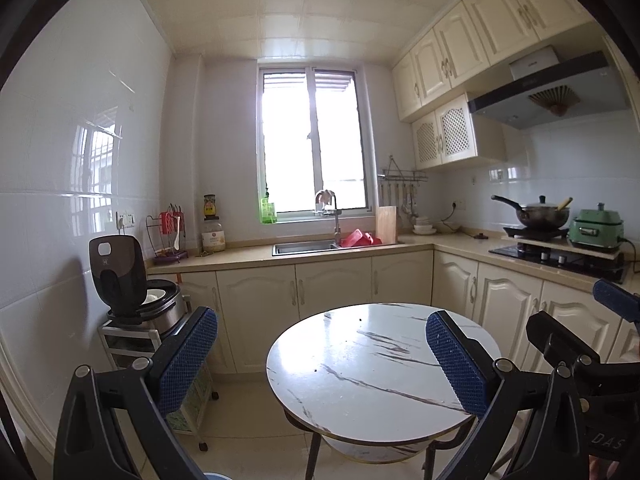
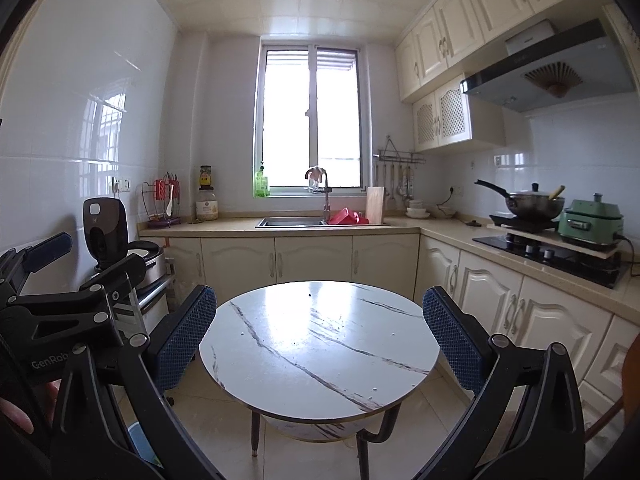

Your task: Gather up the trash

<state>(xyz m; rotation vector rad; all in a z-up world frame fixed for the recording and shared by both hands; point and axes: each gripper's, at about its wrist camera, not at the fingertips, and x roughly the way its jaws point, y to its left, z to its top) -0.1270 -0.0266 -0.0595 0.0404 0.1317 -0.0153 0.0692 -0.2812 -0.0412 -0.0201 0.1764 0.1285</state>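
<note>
A round white marble-pattern table stands in the kitchen; it also shows in the right wrist view. Only a few tiny dark specks lie on its top. My left gripper is open and empty, held above the table's near side. My right gripper is open and empty, also above the table. Each gripper shows at the edge of the other's view: the right one and the left one. A blue bin rim peeks out low on the floor to the left.
A rice cooker with its lid up sits on a small cart at the left. Cream cabinets and a counter with a sink run along the back. A stove with a wok and a green pot is at right.
</note>
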